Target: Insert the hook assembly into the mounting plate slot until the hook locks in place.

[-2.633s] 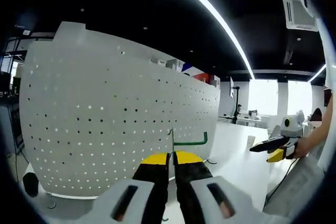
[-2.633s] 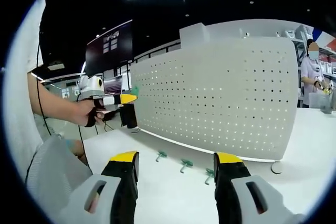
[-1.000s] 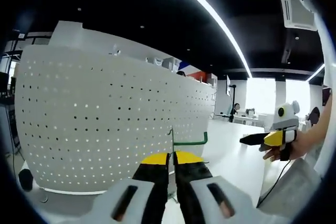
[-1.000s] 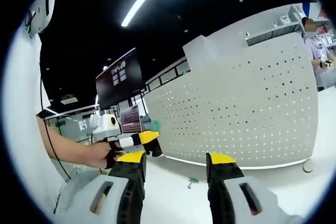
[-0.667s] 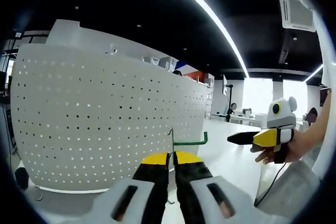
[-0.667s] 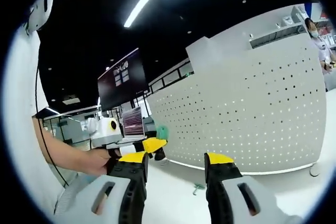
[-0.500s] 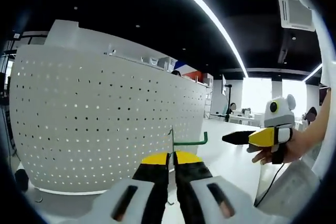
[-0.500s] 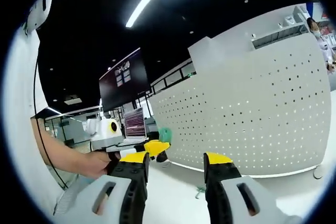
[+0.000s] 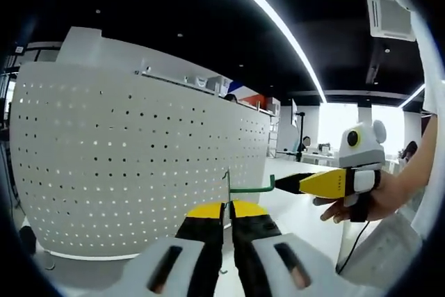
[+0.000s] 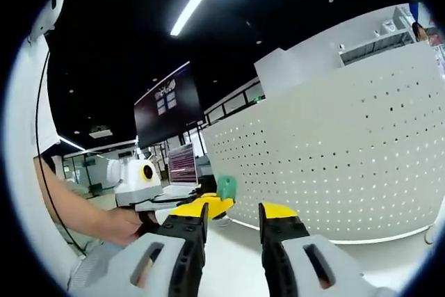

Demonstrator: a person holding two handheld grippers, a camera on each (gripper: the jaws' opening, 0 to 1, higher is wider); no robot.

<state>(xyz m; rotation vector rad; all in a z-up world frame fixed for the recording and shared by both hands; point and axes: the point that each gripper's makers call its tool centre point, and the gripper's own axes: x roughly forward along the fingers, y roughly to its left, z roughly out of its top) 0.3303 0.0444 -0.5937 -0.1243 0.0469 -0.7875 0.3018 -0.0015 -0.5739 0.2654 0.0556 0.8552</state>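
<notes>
I count one green hook (image 9: 252,188), one white perforated mounting plate (image 9: 132,158) and my two claws. In the left gripper view my left claw (image 9: 227,208) has its yellow-tipped jaws pressed nearly together on the hook's thin upright wire back; the hook's green arm runs out sideways to the right, with its upturned end close to the tip of my right claw (image 9: 286,183). The hook is in the air in front of the plate; whether it touches the plate I cannot tell.

The plate stands upright on the white desk (image 9: 295,203), along its far side, with many small holes in rows.

My right claw comes in from the right of that view, lying level, held in my hand (image 9: 361,203), with its dark tip pointing at the hook's end. In the right gripper view its two jaws stand a narrow gap apart with nothing between them, and beyond them my left claw (image 10: 208,204) shows with the hook's green end (image 10: 226,187) above it.
</notes>
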